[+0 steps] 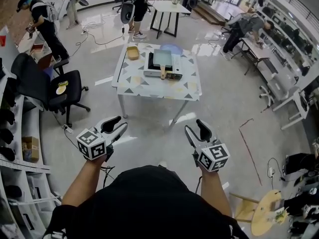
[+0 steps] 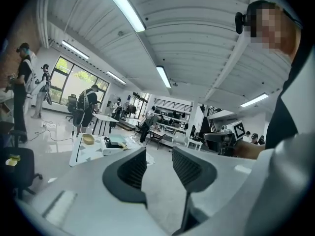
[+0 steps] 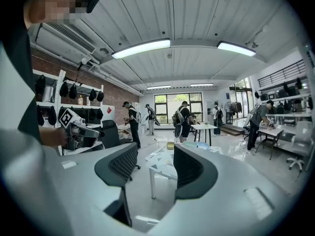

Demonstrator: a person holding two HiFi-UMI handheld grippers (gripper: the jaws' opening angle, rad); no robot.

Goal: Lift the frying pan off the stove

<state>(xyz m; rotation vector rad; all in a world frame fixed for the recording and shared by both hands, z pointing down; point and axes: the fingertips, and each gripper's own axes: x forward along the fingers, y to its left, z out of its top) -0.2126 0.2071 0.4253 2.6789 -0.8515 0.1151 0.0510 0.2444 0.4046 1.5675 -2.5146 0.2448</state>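
The rectangular frying pan sits on a portable stove on a patterned white table, its wooden handle pointing towards me. In the left gripper view the pan shows small and far beyond the jaws. My left gripper is open with nothing between its fingers. The right gripper is open and empty as well. Both hover over the floor, well short of the table. In the right gripper view the table lies ahead between the jaws.
A yellow bowl and a blue plate sit on the table behind the stove. A black office chair stands at the left by shelving. A round wooden stool is at bottom right. People work further back.
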